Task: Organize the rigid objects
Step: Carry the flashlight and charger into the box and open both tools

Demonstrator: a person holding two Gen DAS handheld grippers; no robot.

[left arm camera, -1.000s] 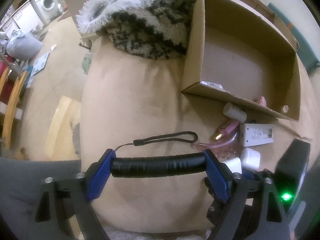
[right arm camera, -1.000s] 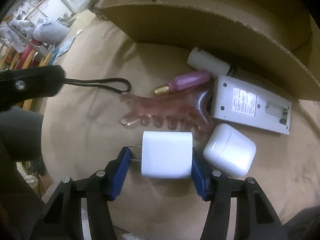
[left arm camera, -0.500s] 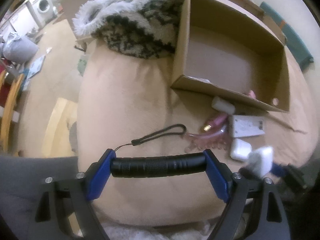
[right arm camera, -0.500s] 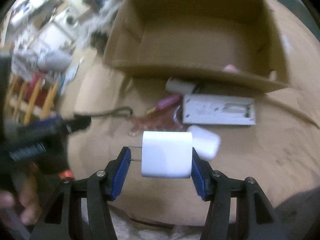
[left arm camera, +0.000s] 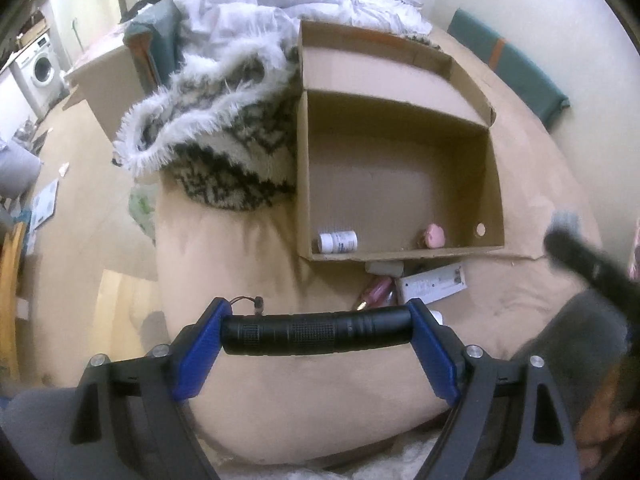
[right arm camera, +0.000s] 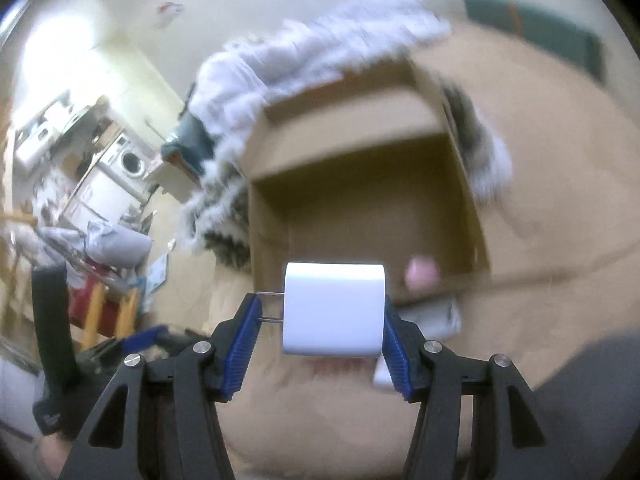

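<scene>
Status: my left gripper (left arm camera: 316, 332) is clamped end-to-end on a black flashlight (left arm camera: 316, 331), blue pads pressing both ends, barrel lying crosswise. My right gripper (right arm camera: 334, 320) is closed on a white charger block (right arm camera: 334, 309): one pad on its flat end, the other against the tips of its two prongs, which point to 9 o'clock. Cardboard box (left arm camera: 494, 184) sits open at 12 o'clock from the flashlight, on the tan cover (left arm camera: 240, 264). Inside it, along the near wall: a small white bottle (left arm camera: 338, 241) on its side toward 11 and a pink item (left arm camera: 431, 236) toward 1. Just outside that wall, between box and flashlight: a white device (left arm camera: 434, 285), a pink tube (left arm camera: 376, 290) and a white cylinder (left arm camera: 384, 268), close together. Fuzzy patterned blanket (left arm camera: 216, 140) is bunched against the box's left wall, at 10 o'clock. Right wrist view is motion-blurred; the box (right arm camera: 360, 184) lies beyond the charger at 12 o'clock.
</scene>
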